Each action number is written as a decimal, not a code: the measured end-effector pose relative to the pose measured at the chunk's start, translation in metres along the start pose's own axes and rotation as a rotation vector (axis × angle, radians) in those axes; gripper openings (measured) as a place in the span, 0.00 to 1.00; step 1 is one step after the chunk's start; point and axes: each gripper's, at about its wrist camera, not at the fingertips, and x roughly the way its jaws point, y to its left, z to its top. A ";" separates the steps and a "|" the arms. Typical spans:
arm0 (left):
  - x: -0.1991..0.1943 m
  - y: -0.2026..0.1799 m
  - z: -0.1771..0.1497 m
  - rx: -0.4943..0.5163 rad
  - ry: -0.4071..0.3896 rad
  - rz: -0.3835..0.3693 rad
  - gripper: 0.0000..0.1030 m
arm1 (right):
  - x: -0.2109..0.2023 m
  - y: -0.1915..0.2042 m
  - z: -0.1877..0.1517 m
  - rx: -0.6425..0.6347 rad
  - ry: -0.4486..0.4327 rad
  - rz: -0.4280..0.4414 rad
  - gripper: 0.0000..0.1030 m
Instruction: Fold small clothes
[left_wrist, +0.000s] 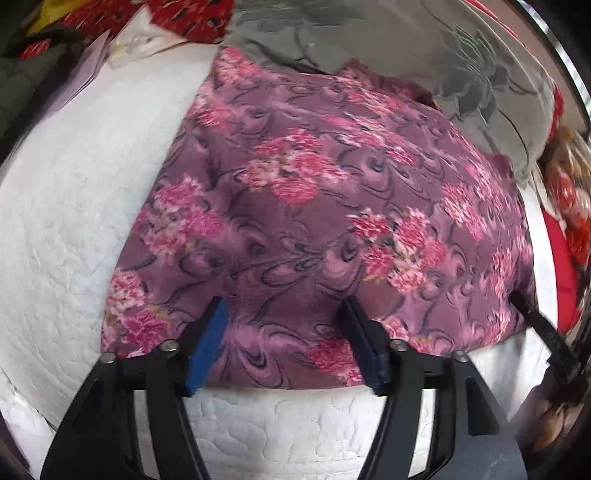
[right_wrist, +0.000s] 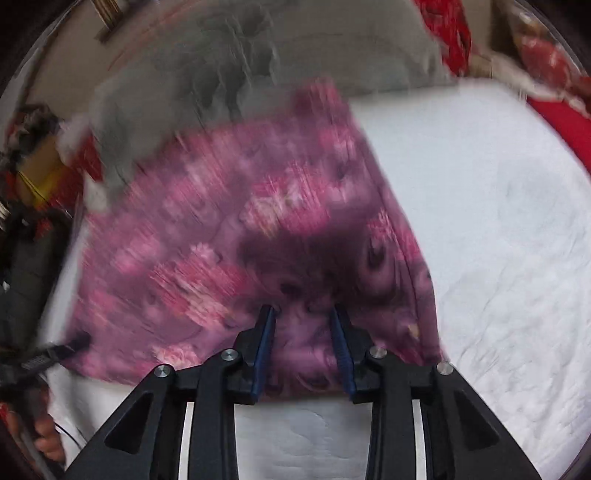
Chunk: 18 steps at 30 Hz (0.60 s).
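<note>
A purple garment with pink flowers (left_wrist: 317, 206) lies spread on a white quilted bed cover (left_wrist: 74, 206). My left gripper (left_wrist: 284, 306) is open, its blue-padded fingers (left_wrist: 210, 332) resting over the garment's near edge. The right gripper's finger shows at the garment's right edge in the left wrist view (left_wrist: 535, 317). In the right wrist view the garment (right_wrist: 240, 236) is blurred by motion. My right gripper (right_wrist: 303, 312) is open over its near right corner. The left gripper's tip (right_wrist: 59, 350) touches the garment's left edge.
A grey patterned pillow (left_wrist: 461, 74) lies beyond the garment. Red floral cloth (left_wrist: 184, 18) and other items sit at the far edges. The white cover (right_wrist: 498, 221) stretches to the right. A hand (right_wrist: 48, 435) holds the left gripper's handle.
</note>
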 end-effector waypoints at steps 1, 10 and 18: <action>0.001 -0.002 0.000 0.013 0.000 0.007 0.68 | 0.000 0.000 0.000 0.002 0.010 0.001 0.33; 0.004 -0.008 0.000 0.044 -0.013 0.021 0.73 | -0.009 0.004 0.025 -0.017 0.008 -0.003 0.34; -0.011 -0.001 0.037 0.017 -0.086 0.012 0.73 | -0.004 0.002 0.052 -0.016 -0.035 0.016 0.35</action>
